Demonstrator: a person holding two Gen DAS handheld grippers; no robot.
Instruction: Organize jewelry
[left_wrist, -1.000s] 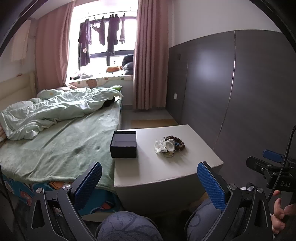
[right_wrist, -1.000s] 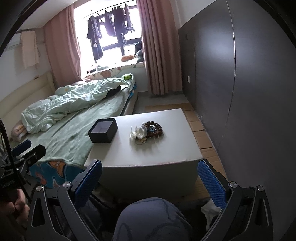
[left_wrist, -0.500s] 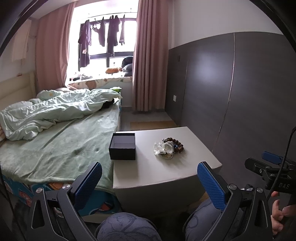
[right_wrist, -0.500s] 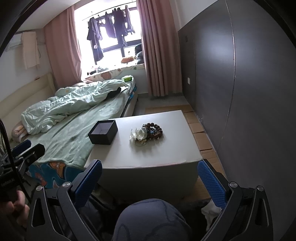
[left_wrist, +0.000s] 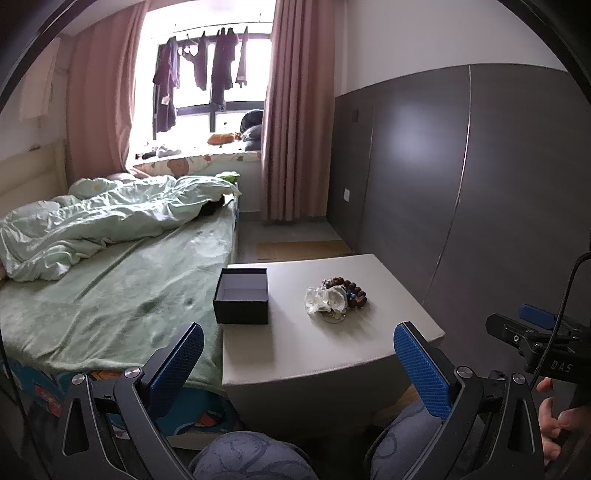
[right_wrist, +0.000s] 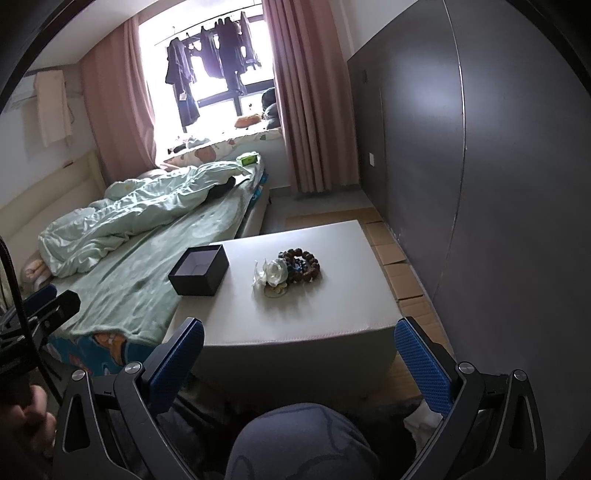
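Observation:
A small pile of jewelry (left_wrist: 334, 300) lies on a low grey-white table (left_wrist: 317, 350): a brown bead bracelet, blue beads and pale glassy pieces. It also shows in the right wrist view (right_wrist: 290, 271). An open, empty dark box (left_wrist: 242, 296) stands on the table's left side, also in the right wrist view (right_wrist: 199, 270). My left gripper (left_wrist: 298, 363) is open and empty, held back from the table's near edge. My right gripper (right_wrist: 299, 363) is open and empty, also short of the table.
A bed with a green sheet and rumpled duvet (left_wrist: 110, 258) abuts the table's left side. A dark panelled wall (left_wrist: 461, 184) runs along the right. My knees (right_wrist: 299, 439) are below the grippers. Cardboard sheets (right_wrist: 402, 269) lie on the floor by the wall.
Both views have shifted only slightly; the table and jewelry sit marginally differently in frame. Both grippers stay open and empty.

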